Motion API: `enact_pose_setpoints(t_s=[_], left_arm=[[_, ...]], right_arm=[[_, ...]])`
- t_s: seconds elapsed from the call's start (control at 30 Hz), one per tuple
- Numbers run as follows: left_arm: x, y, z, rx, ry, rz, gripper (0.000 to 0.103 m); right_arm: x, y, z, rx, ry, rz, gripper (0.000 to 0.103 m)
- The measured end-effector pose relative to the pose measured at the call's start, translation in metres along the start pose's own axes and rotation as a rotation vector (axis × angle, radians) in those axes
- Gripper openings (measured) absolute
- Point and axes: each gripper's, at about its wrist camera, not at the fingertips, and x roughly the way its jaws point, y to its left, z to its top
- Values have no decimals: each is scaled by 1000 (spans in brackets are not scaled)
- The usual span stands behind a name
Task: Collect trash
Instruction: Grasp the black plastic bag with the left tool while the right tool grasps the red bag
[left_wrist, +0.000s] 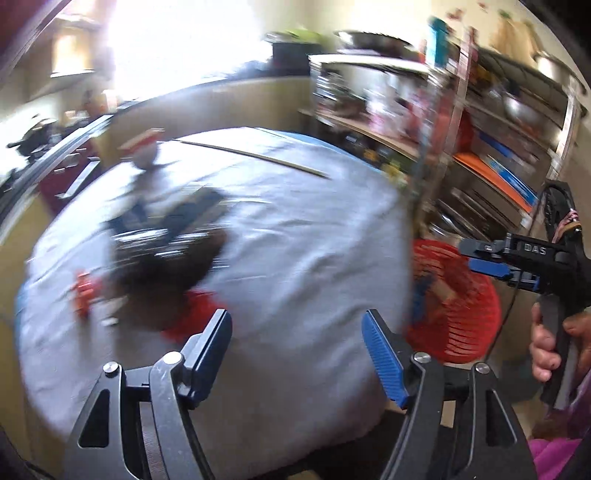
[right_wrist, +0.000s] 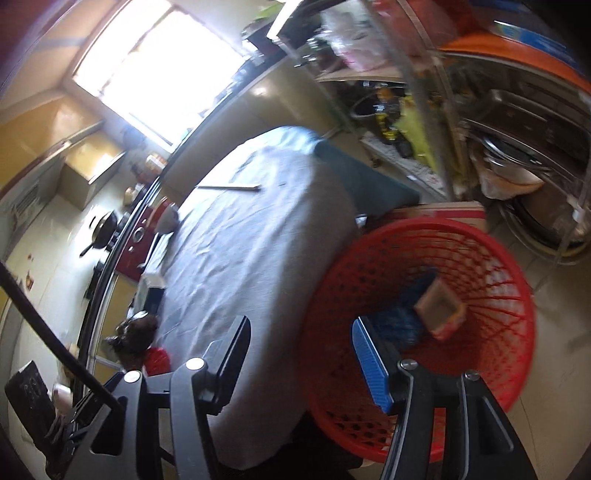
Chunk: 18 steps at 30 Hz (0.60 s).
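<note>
While blurred in the left wrist view, hard to make out: dark and red trash (left_wrist: 162, 266) heaped on the table (left_wrist: 295, 258), far side from the basket (left_wrist: 454, 302). Same heap cut off by the table edge in the right wrist view (right_wrist: 140, 343). Shelves (left_wrist: 480, 147) behind the basket smeared, contents unreadable. Readable only: "DAS" in white on the right gripper (left_wrist: 480, 258).

Basket red, slatted, on the floor just beside the table (right_wrist: 424, 332); inside, a tan box (right_wrist: 439, 306) tilted against a blue wrapper (right_wrist: 399, 325).

Left gripper (left_wrist: 297, 343): jaws well apart, nothing between them, over the table near the basket side. Right gripper (right_wrist: 301, 354): jaws parted, empty, over the basket rim beside the table; seen side-on above the basket, held by a hand (left_wrist: 554, 343) partly cut off at the frame edge.
</note>
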Motion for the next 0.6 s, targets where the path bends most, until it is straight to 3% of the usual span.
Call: enact_pose_setpoints(t_s=[0.13, 0.27, 0.43, 0.6], left_arm=[[-24, 49, -11, -98, -48, 103, 76], [-38, 92, -9, -197, -102, 160, 79], [-30, 110, 5, -245, -133, 129, 86], [5, 105, 20, -212, -92, 90, 86]], right_arm=[[13, 38, -7, -73, 31, 35, 61], [24, 67, -19, -141, 64, 50, 61], [31, 90, -35, -203, 97, 56, 61], [31, 91, -38, -212, 108, 48, 61]])
